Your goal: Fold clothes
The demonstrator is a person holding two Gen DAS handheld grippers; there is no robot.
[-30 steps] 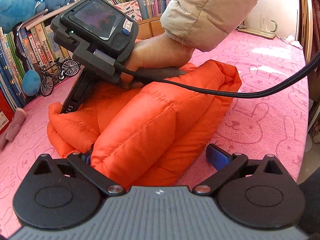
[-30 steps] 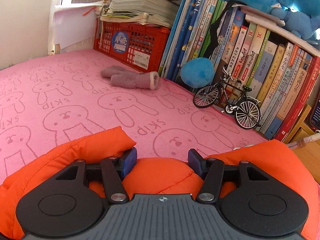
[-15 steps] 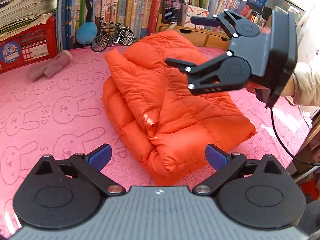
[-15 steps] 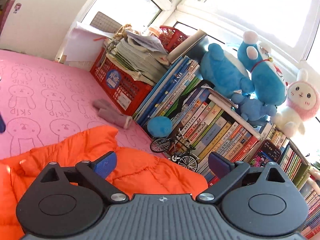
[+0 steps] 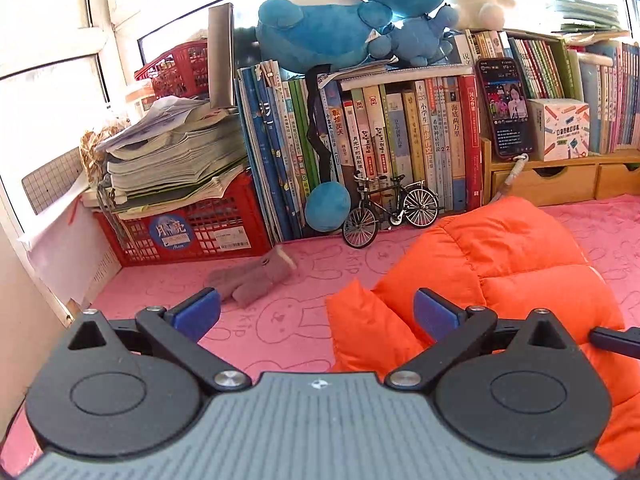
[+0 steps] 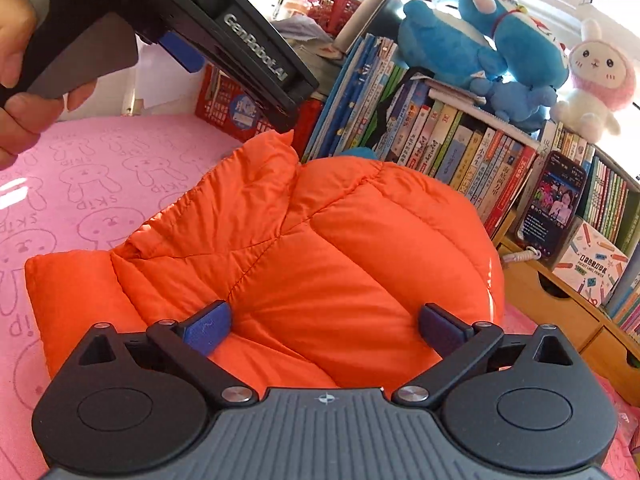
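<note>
Lying folded on the pink bunny-print cover [image 6: 80, 168], the orange puffer jacket [image 6: 320, 240] sits near the row of books [image 5: 400, 140]. The right gripper [image 6: 324, 326] has just spread its jaws, released; the left gripper [image 5: 316, 312] also stands released.

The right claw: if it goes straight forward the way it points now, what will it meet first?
Most likely the orange puffer jacket, which bulges directly ahead of the open right claw. Depth is unclear, but nothing else lies nearer.
</note>
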